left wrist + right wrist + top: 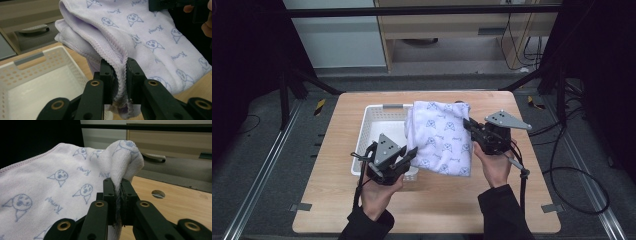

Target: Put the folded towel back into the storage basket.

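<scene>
A white towel (pixel 441 136) printed with small blue faces hangs folded between both grippers, above the right half of a white perforated basket (pixel 379 125). My left gripper (pixel 411 153) is shut on the towel's near left edge; in the left gripper view the stitched hem (pixel 120 75) is pinched between the jaws, with the basket (pixel 37 82) below left. My right gripper (pixel 468 123) is shut on the towel's right edge; in the right gripper view a bunched fold (pixel 125 160) rises above the closed jaws and the cloth (pixel 50 192) spreads to the left.
The wooden table (pixel 437 200) has bare room in front of and right of the basket. A round hole (pixel 158 194) is in the tabletop near the right gripper. Black frame legs and cables (pixel 562 165) flank the table; a wooden cabinet (pixel 452 25) stands behind.
</scene>
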Available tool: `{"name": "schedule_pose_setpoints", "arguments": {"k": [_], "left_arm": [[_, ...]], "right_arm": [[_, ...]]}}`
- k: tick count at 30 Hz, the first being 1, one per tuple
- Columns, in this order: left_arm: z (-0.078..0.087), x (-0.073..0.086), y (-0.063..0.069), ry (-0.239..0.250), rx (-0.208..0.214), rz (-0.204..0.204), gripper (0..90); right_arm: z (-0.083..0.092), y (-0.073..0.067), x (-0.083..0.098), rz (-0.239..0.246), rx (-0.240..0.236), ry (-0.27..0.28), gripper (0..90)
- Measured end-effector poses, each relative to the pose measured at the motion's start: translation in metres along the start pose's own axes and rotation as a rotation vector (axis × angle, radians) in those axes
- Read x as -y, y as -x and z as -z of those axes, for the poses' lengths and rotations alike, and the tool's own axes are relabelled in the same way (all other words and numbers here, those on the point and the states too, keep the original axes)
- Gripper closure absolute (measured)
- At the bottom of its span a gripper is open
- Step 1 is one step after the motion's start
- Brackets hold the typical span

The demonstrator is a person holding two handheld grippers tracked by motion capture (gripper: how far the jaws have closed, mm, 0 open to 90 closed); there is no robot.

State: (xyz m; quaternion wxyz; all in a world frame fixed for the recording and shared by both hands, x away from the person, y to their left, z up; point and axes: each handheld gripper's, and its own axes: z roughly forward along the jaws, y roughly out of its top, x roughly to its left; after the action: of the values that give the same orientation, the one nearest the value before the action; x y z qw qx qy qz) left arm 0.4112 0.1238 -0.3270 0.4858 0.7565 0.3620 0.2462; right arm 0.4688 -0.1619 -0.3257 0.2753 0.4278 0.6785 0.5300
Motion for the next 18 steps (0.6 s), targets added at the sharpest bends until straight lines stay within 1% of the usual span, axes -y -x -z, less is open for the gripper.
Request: {"name": "schedule_pose_setpoints", "arguments": {"k": [5, 7, 12, 18], "left_arm": [[0.007, -0.003, -0.011, 0.002, -0.011, 0.001, 76.9], [0.011, -0.004, -0.015, 0.009, -0.015, 0.011, 76.9], [0.017, -0.004, -0.023, 0.014, -0.029, 0.018, 76.9], [0.024, -0.002, -0.036, 0.017, -0.057, 0.02, 76.9]], "right_arm": [[-0.007, -0.009, -0.007, 0.009, -0.008, 0.012, 85.2], [-0.01, -0.013, -0.009, 0.011, -0.01, 0.013, 85.2], [-0.018, -0.022, -0.014, 0.021, -0.016, 0.013, 85.2], [-0.029, -0.034, -0.021, 0.034, -0.027, 0.021, 85.2]]}}
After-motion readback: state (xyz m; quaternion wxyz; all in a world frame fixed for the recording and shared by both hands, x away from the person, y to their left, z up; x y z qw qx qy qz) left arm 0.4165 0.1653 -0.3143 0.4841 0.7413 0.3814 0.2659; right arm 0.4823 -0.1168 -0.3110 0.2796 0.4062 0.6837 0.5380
